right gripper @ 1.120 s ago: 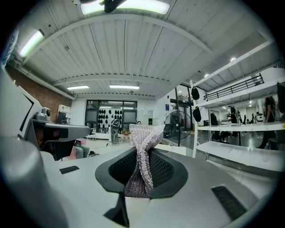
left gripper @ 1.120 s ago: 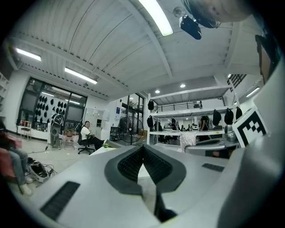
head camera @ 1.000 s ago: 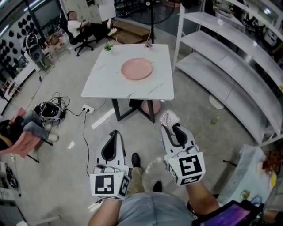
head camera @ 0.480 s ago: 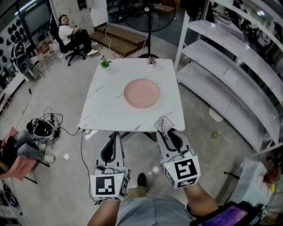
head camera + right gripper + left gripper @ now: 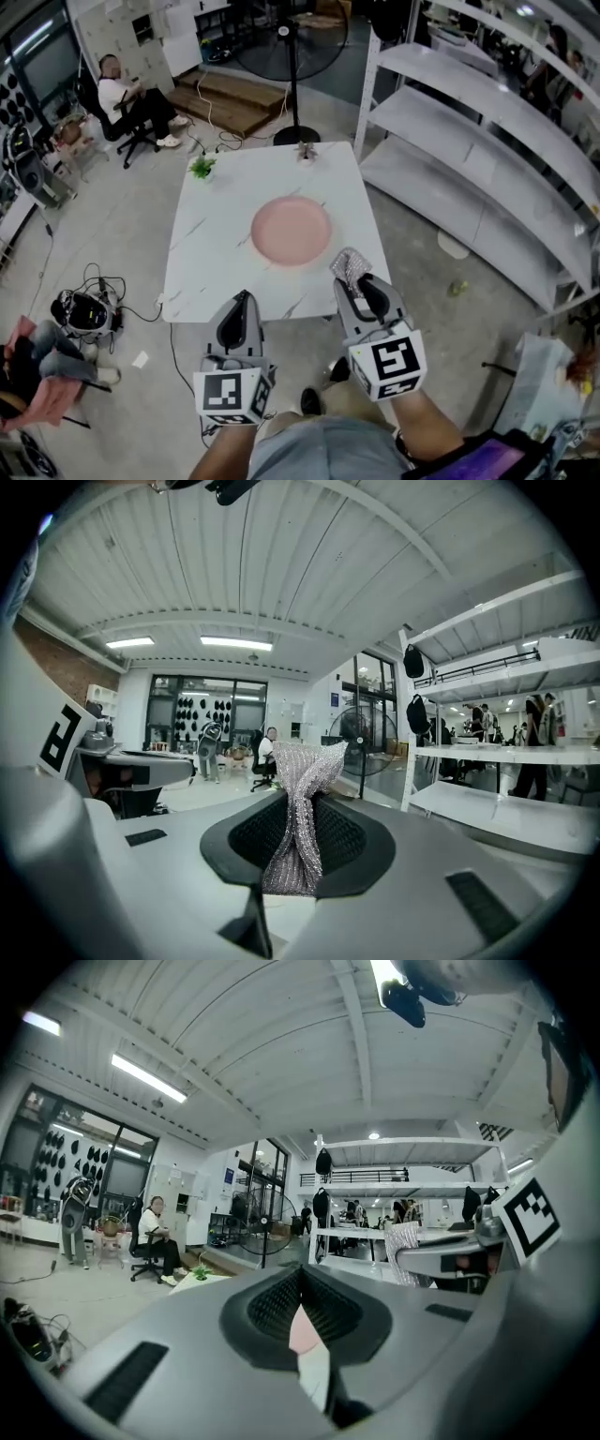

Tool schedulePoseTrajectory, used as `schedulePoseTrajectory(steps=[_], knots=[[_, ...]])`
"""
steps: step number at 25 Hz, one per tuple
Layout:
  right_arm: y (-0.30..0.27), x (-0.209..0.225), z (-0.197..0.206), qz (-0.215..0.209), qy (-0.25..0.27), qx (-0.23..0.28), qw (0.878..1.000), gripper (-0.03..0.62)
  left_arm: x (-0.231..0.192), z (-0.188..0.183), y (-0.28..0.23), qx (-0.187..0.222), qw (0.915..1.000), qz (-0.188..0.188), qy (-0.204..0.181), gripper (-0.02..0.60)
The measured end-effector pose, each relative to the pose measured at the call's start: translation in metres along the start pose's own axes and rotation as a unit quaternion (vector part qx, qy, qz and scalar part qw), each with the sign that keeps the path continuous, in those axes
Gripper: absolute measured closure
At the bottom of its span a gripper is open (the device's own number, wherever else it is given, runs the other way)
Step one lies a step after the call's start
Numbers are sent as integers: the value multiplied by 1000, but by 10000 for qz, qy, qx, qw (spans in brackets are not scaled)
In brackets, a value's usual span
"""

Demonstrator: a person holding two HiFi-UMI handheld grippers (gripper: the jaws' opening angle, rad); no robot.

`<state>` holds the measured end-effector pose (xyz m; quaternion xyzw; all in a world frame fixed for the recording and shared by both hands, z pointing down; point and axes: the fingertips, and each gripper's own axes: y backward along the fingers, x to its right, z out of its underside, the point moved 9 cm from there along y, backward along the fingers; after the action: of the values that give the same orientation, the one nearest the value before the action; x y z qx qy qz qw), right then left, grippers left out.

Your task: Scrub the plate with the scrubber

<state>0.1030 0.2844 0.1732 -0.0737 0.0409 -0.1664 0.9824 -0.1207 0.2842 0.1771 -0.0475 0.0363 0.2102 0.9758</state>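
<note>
1. The plate (image 5: 292,231) lies mid-counter (image 5: 202,253).
2. A potted plant (image 5: 201,167) stands at the counter's far left corner.
3. The scrubber (image 5: 350,267), between the right gripper's (image 5: 356,284) fingers, is over the near edge, right of the left gripper (image 5: 241,302).
4. Shelves (image 5: 450,122) stand to the right, and a fan (image 5: 292,89) stands beyond the far edge.

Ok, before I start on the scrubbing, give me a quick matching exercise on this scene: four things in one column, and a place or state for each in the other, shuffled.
Things:
1. plate
2. scrubber
3. left tool
4. potted plant

Places or states:
A. at the far left corner of the table
B. shut, with nothing in it
C. clamped in the right tool
D. pink, lying near the middle of the table

Pairs: 1-D, 2-C, 3-B, 4-A
</note>
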Motion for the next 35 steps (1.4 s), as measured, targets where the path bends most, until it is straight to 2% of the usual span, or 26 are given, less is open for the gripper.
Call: schedulePoseTrajectory(steps=[9, 14, 19, 23, 26, 31, 35], knots=[[-69, 54, 22, 62, -319, -203, 9993, 494, -8, 23, -82, -440, 9989, 46, -140, 574], [-128, 91, 22, -97, -452, -260, 9986, 494, -18, 21, -147, -552, 9980, -53, -294, 574], [-181, 124, 2, -386, -504, -172, 9978, 494, -24, -1, -200, -629, 9969, -292, -366, 574], [-211, 136, -17, -600, -435, 20, 9972, 494, -29, -24, -226, -570, 9961, -526, -425, 574], [-228, 140, -27, -696, -430, 84, 9966, 494, -37, -31, -241, -347, 9962, -608, -511, 574], [-253, 146, -29, -844, -306, -9, 9960, 494, -48, -29, -258, -366, 9957, -759, -396, 574], [-275, 141, -19, -897, -202, -238, 9955, 494, -69, -8, -270, -557, 9952, -735, -318, 574]])
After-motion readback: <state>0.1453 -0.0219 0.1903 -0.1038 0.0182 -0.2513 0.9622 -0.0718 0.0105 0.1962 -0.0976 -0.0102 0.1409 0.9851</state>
